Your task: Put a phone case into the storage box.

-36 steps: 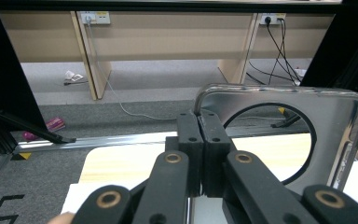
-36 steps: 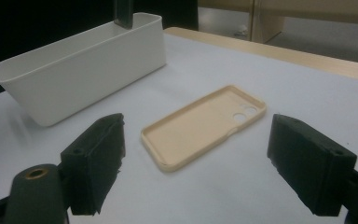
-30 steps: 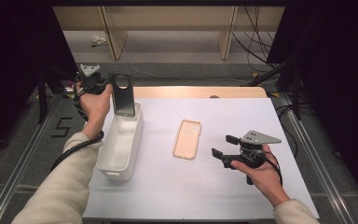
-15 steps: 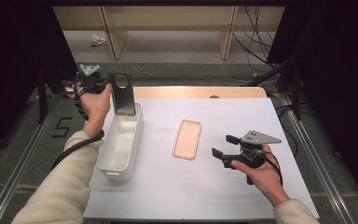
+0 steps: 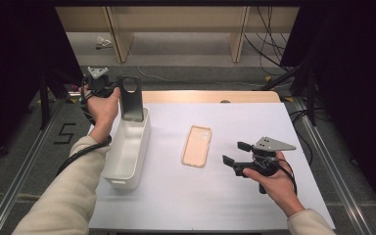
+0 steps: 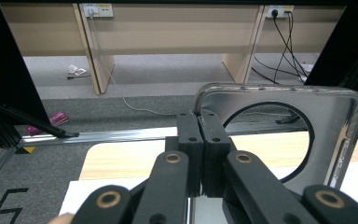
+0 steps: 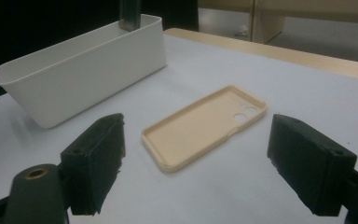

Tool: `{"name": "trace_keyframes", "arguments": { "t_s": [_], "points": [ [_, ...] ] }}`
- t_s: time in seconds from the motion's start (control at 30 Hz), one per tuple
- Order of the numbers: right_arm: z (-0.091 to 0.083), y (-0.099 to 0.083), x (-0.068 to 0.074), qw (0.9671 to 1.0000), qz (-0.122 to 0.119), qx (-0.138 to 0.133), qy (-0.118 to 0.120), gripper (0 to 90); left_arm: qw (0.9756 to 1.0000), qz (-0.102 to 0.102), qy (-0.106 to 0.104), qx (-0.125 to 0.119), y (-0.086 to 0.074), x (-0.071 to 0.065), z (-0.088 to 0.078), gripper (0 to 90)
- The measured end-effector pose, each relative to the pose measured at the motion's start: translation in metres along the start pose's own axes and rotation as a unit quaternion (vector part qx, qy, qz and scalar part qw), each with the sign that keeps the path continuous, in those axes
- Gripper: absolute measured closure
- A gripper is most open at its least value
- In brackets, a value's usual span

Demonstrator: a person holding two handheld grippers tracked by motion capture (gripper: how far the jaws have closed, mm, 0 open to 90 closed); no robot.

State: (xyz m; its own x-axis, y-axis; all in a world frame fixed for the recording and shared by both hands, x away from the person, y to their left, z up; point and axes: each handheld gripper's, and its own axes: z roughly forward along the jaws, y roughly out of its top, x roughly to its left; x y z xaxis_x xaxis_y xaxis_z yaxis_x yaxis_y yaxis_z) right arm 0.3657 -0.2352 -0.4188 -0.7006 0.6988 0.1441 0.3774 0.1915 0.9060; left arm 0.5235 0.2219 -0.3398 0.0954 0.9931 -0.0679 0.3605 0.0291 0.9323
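My left gripper (image 5: 119, 93) is shut on the edge of a dark phone case (image 5: 131, 100) with a large round cut-out, held upright over the far end of a white bin (image 5: 127, 152). In the left gripper view the pads (image 6: 199, 126) pinch the rim of the dark case (image 6: 335, 121). A beige phone case (image 5: 197, 146) lies inner side up in the middle of the white mat. My right gripper (image 5: 234, 152) stands open just right of it, pointing at it. In the right gripper view the beige case (image 7: 205, 126) lies beyond the wide-open right gripper (image 7: 203, 151), with the bin (image 7: 84, 65) behind.
The white mat (image 5: 215, 205) covers a wooden table whose far edge (image 5: 210, 96) shows. Metal rails run along both sides of the table. Beyond it are grey floor, desk legs (image 5: 238, 34) and cables (image 5: 274, 54).
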Motion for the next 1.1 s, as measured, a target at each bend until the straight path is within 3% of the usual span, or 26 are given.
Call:
{"name": "trace_keyframes", "arguments": {
  "t_s": [0.13, 1.1],
  "points": [
    [0.000, 0.000, 0.000, 1.0000, -0.001, -0.001, 0.000, 19.8, 0.9999, 0.008, 0.000, 0.009, -0.001, -0.001, 0.003, 88.5],
    [0.000, 0.000, 0.001, 1.0000, 0.000, 0.000, 0.004, 19.9, 0.9988, 0.008, 0.003, 0.047, -0.023, 0.005, 0.020, 88.4]
  ]
}}
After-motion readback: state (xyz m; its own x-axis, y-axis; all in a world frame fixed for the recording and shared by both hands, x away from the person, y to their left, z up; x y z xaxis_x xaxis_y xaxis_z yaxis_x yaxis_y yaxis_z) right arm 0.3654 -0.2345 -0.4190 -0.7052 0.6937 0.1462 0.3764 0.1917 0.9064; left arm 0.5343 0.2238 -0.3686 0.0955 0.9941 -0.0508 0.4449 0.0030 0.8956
